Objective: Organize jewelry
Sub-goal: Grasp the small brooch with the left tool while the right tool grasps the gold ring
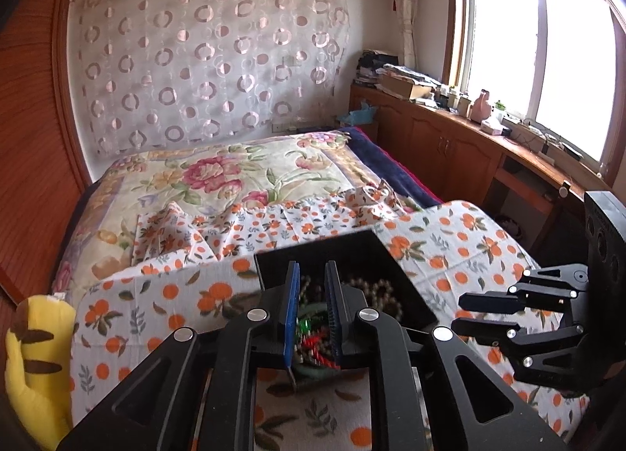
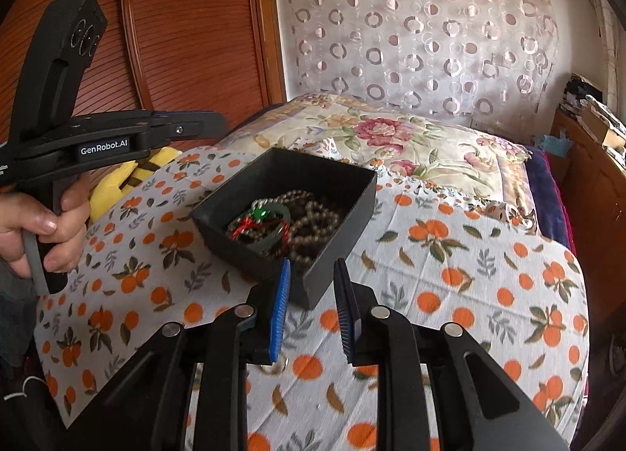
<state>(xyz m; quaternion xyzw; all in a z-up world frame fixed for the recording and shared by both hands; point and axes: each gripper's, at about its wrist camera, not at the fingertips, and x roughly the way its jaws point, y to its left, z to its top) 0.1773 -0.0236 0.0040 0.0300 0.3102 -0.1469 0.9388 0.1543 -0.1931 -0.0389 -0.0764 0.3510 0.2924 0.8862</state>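
Observation:
A black open box sits on the orange-print cloth on the bed. It holds brown bead strands, a dark green bangle and a red-and-green piece. In the left wrist view the box lies just beyond my left gripper, whose blue pads are apart and hold nothing, hovering above the box. The left gripper also shows in the right wrist view, raised left of the box. My right gripper is open and empty at the box's near corner; it shows in the left wrist view.
A yellow striped plush toy lies at the bed's left edge. A floral quilt covers the far bed. A wooden wardrobe stands left, a cluttered wooden cabinet under the window right.

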